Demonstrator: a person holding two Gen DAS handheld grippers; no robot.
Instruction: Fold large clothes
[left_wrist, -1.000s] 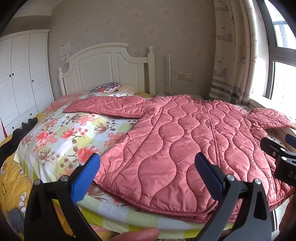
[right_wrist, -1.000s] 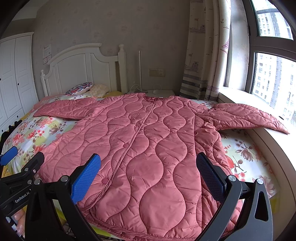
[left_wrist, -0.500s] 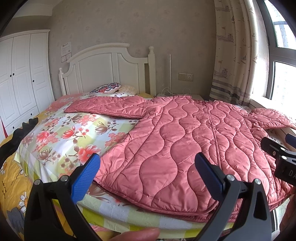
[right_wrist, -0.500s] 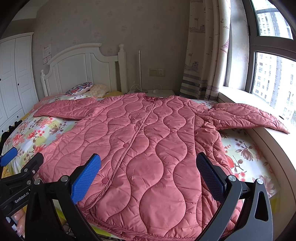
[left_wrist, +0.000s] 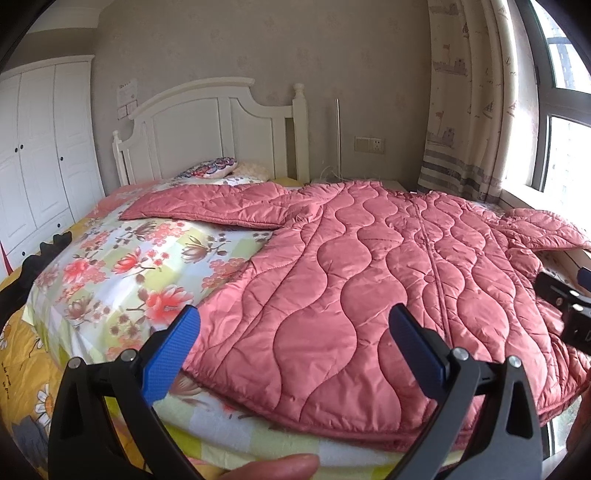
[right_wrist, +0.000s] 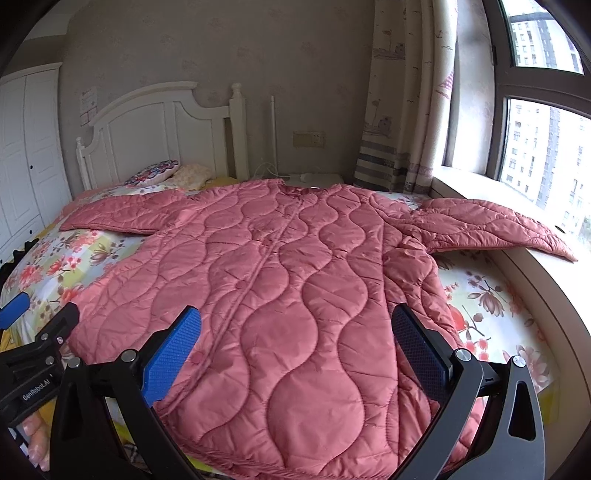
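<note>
both tongs — left tongs (left_wrist: 295, 347) and right tongs (right_wrist: 295, 347) — hang spread and empty over the foot of the bed (left_wrist: 110, 266), where the pink quilted coat (right_wrist: 280, 280) lies flat, one sleeve (right_wrist: 495, 229) draped onto the windowsill (right_wrist: 546, 273) — pillows (left_wrist: 210, 171) by the headboard (left_wrist: 207, 129).

Black frames, silver screws, blue textured pads (left_wrist: 170, 356), "GenRobot.AI" marking.

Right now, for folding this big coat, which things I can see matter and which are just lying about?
For the job:
pink quilted coat, spread flat on the bed
left gripper, open
right gripper, open

Lying about:
patterned pillow
floral bedsheet
curtain
wardrobe
</note>
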